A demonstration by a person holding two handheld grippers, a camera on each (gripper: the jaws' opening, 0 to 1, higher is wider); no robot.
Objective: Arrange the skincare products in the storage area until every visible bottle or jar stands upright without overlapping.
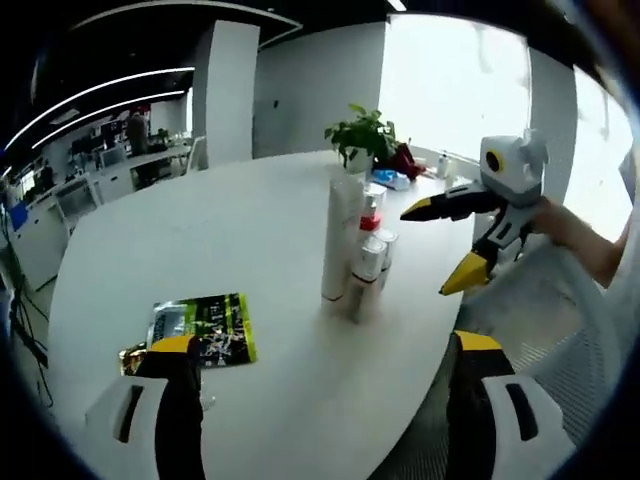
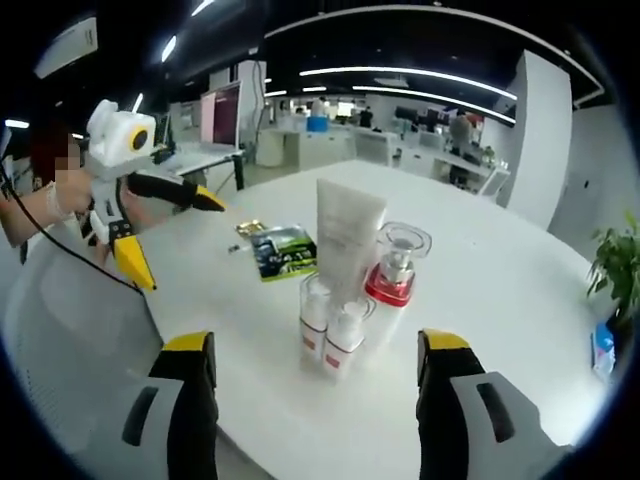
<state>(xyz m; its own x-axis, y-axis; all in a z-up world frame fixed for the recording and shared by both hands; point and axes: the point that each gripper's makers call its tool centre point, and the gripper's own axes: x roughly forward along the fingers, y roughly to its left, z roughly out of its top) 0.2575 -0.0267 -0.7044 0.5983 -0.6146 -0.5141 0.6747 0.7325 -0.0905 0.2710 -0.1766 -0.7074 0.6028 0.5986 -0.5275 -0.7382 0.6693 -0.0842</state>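
Four products stand bunched on the white table (image 2: 520, 290): a tall tube (image 2: 347, 238), a red-collared bottle (image 2: 395, 272) just beside it, and two small bottles (image 2: 330, 330) in front, all upright as far as I can tell. They sit so close that I can't say whether they touch, and from the left gripper view the tube (image 1: 341, 238) hides part of the others.

I have the left gripper (image 1: 330, 345) spread wide and holding nothing, its jaws framing the cluster from one side. The right gripper (image 2: 316, 345) is likewise spread and empty, its jaws bracketing the small bottles from the opposite side; in the left gripper view it (image 1: 438, 245) hangs just beside the cluster.

My worry is the tube. It looks tall on a narrow base, so if I reach for a small bottle and brush it, I judge it would tip and take the red-collared bottle with it. Closing on two bottles at once is the other risk, given how tightly they stand. A green packet (image 2: 283, 250) lies flat, well apart from the cluster.
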